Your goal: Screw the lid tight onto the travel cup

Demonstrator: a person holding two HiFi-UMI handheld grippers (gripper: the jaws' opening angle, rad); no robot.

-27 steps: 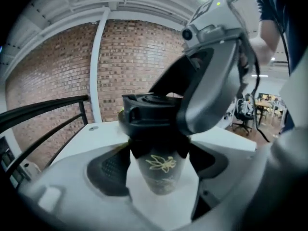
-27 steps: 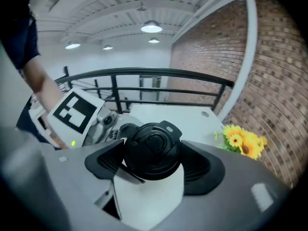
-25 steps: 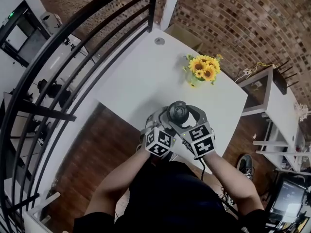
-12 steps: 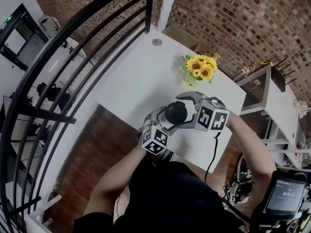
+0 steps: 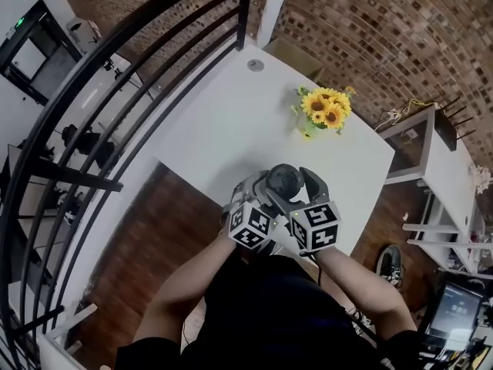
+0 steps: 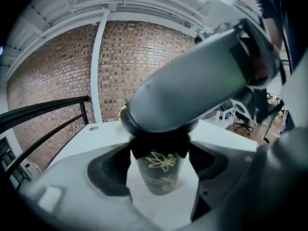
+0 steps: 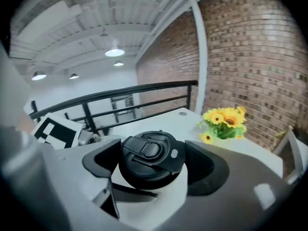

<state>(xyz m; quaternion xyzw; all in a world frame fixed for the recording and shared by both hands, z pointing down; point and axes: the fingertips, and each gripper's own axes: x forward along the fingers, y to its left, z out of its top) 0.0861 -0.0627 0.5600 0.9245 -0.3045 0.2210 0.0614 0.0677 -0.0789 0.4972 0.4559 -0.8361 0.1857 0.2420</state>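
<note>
Tightening the lid [image 7: 150,155]
Left gripper [image 6: 159,165] pinches travel cup [image 6: 160,176]; right gripper [image 7: 153,167], spread at 3 and 9 o'clock, should clamp squarely.

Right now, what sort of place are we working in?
Probably an indoor loft-style office or studio. A curved brick wall runs behind, a black railing edges the work area, and the white table carries a small bunch of sunflowers.

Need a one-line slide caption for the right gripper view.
Right gripper, jaws flanking the round black plastic lid; yellow sunflowers on the white table behind.
</note>
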